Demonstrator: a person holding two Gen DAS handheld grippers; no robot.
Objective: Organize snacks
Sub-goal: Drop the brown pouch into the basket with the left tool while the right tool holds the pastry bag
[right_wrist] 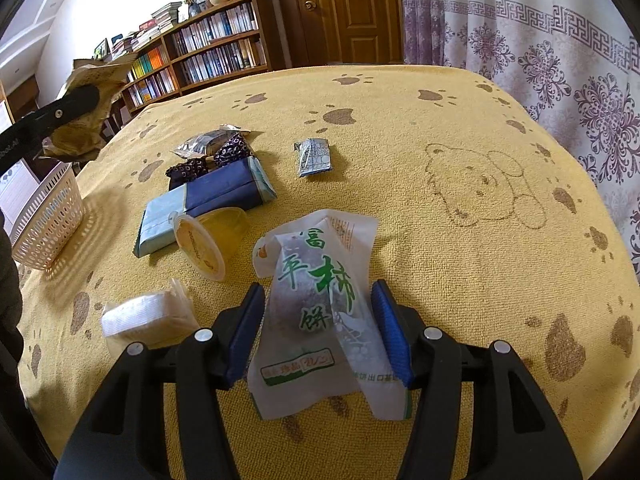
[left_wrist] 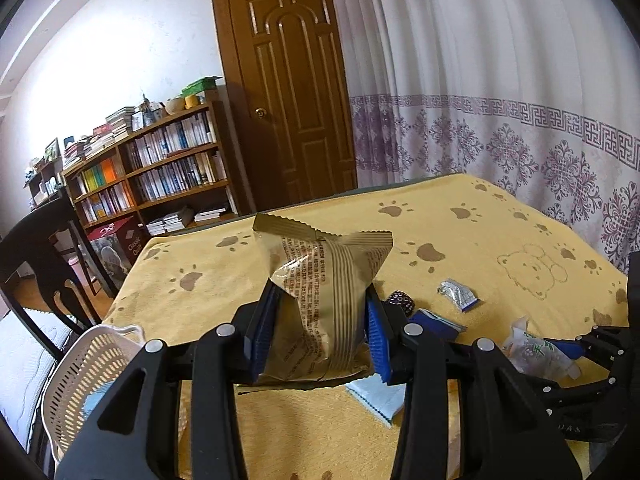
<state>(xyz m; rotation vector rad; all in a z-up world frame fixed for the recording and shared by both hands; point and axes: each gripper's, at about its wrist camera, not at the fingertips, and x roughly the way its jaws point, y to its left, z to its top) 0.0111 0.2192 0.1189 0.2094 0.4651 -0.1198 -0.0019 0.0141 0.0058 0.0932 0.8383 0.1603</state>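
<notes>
Left wrist view: the left gripper (left_wrist: 318,334) clamps its blue-padded fingers (left_wrist: 260,332) on a gold snack packet (left_wrist: 320,296), lifted above the bench (left_wrist: 460,216), right of the white basket (left_wrist: 86,376).

Right wrist view: the right gripper (right_wrist: 320,330) has its fingers (right_wrist: 390,332) half-wide, straddling a white persimmon-cake bag (right_wrist: 320,300) lying on the bench, just right of the jelly cup (right_wrist: 206,240). I cannot tell whether they touch the bag.

Both grippers were in use, each with something between its fingers.
The left gripper (left_wrist: 320,332) was clamped on a gold packet (left_wrist: 320,300), raised; the right gripper (right_wrist: 320,332) straddled a white packet (right_wrist: 320,312), jaws apart.
</notes>
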